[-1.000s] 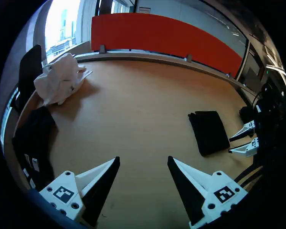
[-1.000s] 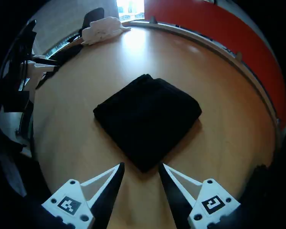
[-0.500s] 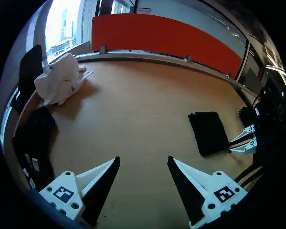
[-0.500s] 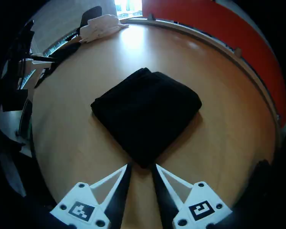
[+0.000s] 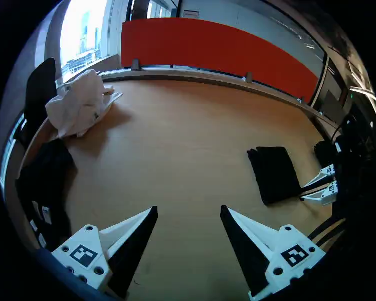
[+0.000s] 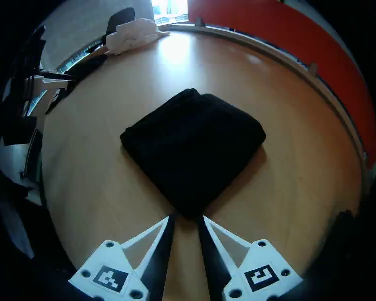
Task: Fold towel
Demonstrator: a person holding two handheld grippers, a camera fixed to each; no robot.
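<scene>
A black towel [image 5: 275,173] lies folded into a thick square on the wooden table [image 5: 178,135], to the right in the left gripper view. In the right gripper view the black towel [image 6: 193,145] sits just ahead, one corner pointing at me. My right gripper [image 6: 185,218] is closed to a narrow gap, pinching that near corner between its tips. The left gripper view shows the right gripper [image 5: 302,192] at the towel's near right edge. My left gripper [image 5: 188,213] hovers open above bare table, well to the left of the towel.
A crumpled white cloth [image 5: 80,103] lies at the table's far left corner, beside a black chair [image 5: 37,90]. A dark garment [image 5: 45,175] hangs off the left edge. A red partition [image 5: 213,45] runs along the far side.
My right gripper's fingers closed from a wide gap to a narrow one around the towel's near corner, and it moved slightly forward. The left gripper stayed still.
</scene>
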